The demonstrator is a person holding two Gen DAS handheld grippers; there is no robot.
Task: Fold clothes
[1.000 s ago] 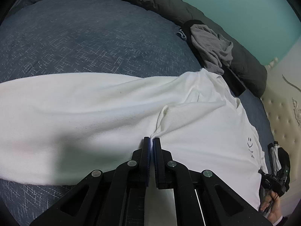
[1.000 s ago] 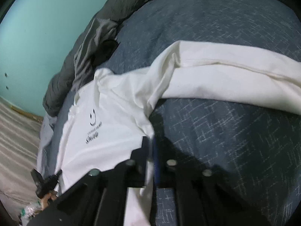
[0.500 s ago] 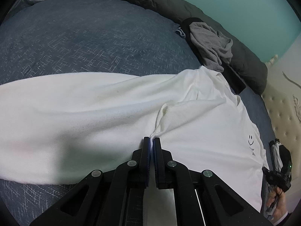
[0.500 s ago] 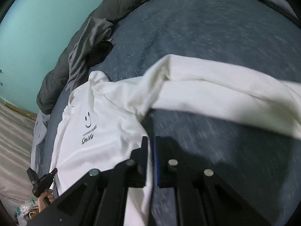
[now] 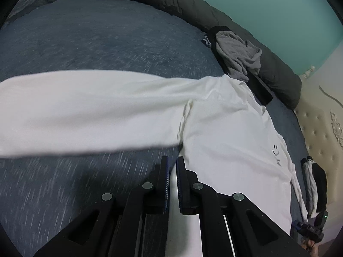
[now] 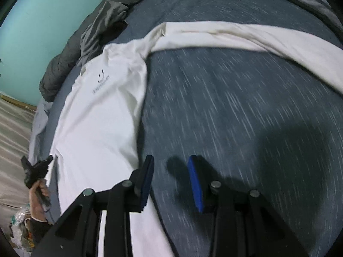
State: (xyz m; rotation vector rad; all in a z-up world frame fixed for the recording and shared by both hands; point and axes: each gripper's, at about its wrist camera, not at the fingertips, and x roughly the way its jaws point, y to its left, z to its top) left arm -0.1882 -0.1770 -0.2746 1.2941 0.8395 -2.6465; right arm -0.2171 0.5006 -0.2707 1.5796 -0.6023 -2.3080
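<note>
1. Behind the bed we see a teal wall (image 5: 268, 6), with a dark grey duvet (image 5: 171, 2) rolled along the far edge of the blue-grey bedspread (image 5: 96, 34).
2. We see the white long-sleeved shirt (image 5: 225, 141) lying flat on the bedspread, its small smiley print (image 5: 276, 149) facing up.
3. One sleeve (image 5: 85, 111) stretches straight out sideways from the body, across the bedspread.
4. A crumpled grey garment (image 5: 238, 53) sits just beyond the shirt's collar, against the duvet.
5. Our left gripper (image 5: 173, 162) has its jaws nearly together at the shirt's side edge, below the armpit; white cloth fills the narrow gap between the pads, so we read it as clamped on the shirt.
6. Our right gripper (image 6: 171, 162) is opening its jaws; nothing lies between them but bare bedspread, and the shirt's side edge (image 6: 137, 128) lies just beside its left finger (image 6: 148, 171).
7. In the right wrist view we see the other hand (image 6: 39, 192) holding its gripper at the shirt's far side.
8. A cream tufted headboard (image 5: 321, 128) stands at the right in the left wrist view.
</note>
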